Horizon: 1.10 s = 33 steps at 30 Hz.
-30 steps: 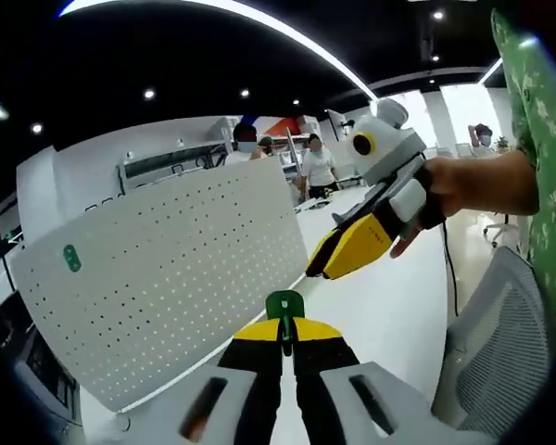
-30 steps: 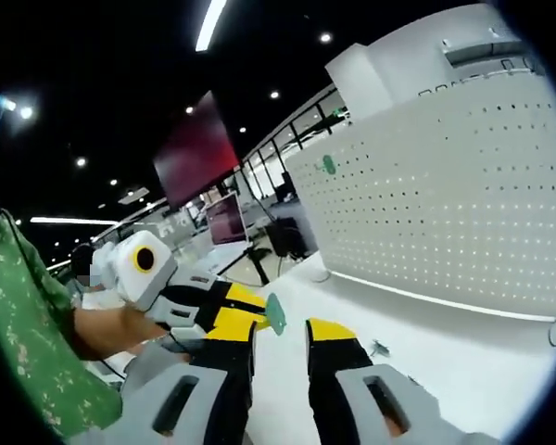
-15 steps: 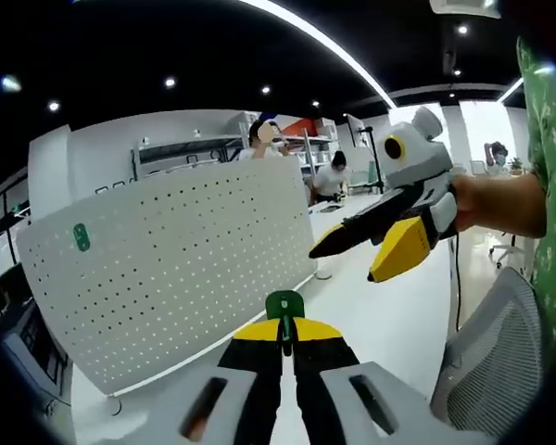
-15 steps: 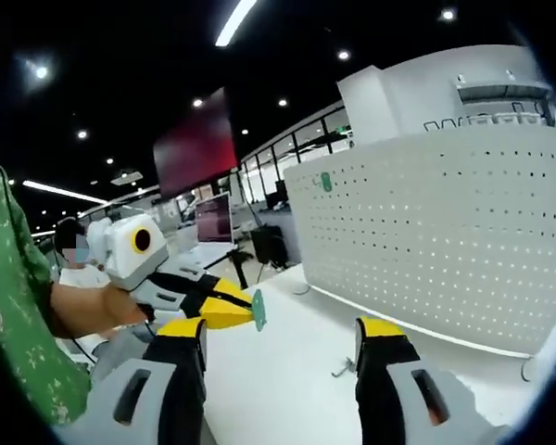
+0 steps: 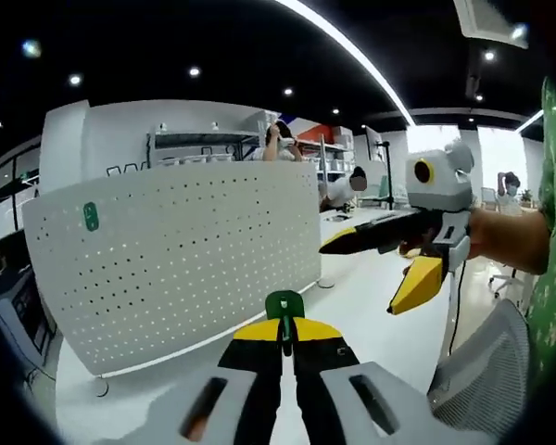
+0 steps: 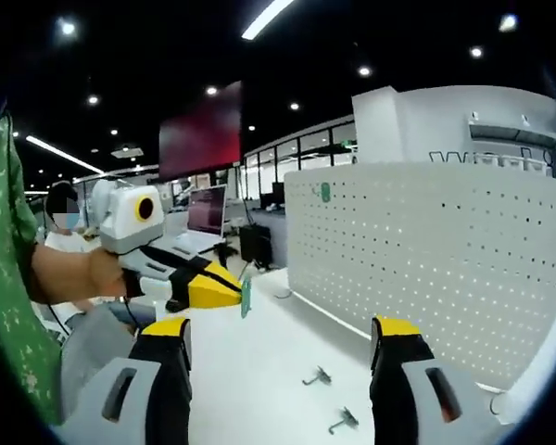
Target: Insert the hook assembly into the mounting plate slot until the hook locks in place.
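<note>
I am pinching the green hook assembly (image 5: 284, 304) between my left gripper (image 5: 285, 339) tips, the jaws pressed together on it so its rounded green top is sticking up just past the yellow pads. In the right gripper view the same green piece (image 6: 246, 297) is showing edge-on at the end of my left gripper (image 6: 224, 288), held up above the white table (image 6: 259, 371).

The mounting plate (image 5: 181, 255) is standing upright on the table ahead of me, a white perforated panel, well apart from the hook. A small green tag (image 5: 91, 216) is sitting near its upper corner; in the right gripper view I am seeing that tag (image 6: 325, 192) on the panel (image 6: 445, 269) too.

My right gripper (image 6: 283, 343) is spread wide, holding nothing. In the left gripper view it (image 5: 375, 264) is coming in from the right with my hand (image 5: 500, 241) around it, one yellow jaw level and the other hanging down.

Two small metal hooks (image 6: 329, 399) are lying loose on the table between my right jaws. People are standing in the office beyond the panel (image 5: 338, 185).
</note>
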{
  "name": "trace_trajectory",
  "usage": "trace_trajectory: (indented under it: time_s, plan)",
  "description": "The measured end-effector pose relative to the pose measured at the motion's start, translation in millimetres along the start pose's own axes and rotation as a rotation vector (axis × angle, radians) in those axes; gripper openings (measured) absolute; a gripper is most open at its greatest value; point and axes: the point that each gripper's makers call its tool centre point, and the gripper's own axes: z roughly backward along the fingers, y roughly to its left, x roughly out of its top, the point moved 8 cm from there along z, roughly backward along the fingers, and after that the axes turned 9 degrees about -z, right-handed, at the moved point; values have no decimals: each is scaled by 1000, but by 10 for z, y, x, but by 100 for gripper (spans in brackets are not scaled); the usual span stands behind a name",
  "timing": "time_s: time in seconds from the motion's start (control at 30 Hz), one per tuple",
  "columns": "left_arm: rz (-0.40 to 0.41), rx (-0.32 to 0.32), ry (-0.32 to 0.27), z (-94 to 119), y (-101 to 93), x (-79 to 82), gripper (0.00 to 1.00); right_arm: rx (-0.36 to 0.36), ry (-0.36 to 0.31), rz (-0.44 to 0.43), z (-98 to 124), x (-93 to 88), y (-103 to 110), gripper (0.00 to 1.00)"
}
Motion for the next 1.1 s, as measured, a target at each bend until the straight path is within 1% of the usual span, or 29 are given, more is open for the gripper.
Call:
trace_trajectory:
  time_s: [0.17, 0.3, 0.43, 0.6, 0.77, 0.93, 1.0, 1.1]
  plan:
    - [52, 23, -8, 1, 54, 61, 3, -8, -20, 2, 24, 17, -5, 81]
    - [80, 65, -3, -1, 120, 112, 3, -6, -23, 2, 43, 34, -23, 81]
    - [100, 107, 0, 4, 188, 170, 3, -3, -42, -1, 46, 68, -29, 81]
    - [104, 161, 2, 0, 310, 270, 3, 9, -46, 9, 39, 115, -34, 81]
    - [115, 222, -5, -22, 499, 405, 3, 16, -48, 9, 72, 136, -66, 81]
    - [97, 271, -3, -82, 645, 544, 3, 17, -46, 16, 145, 155, -131, 80]
    - [94, 293, -6, -120, 732, 597, 3, 13, -46, 17, 188, 168, -171, 80]
    - [97, 311, -10, -166, 791, 665, 3, 6, -45, 22, 235, 179, -213, 80]
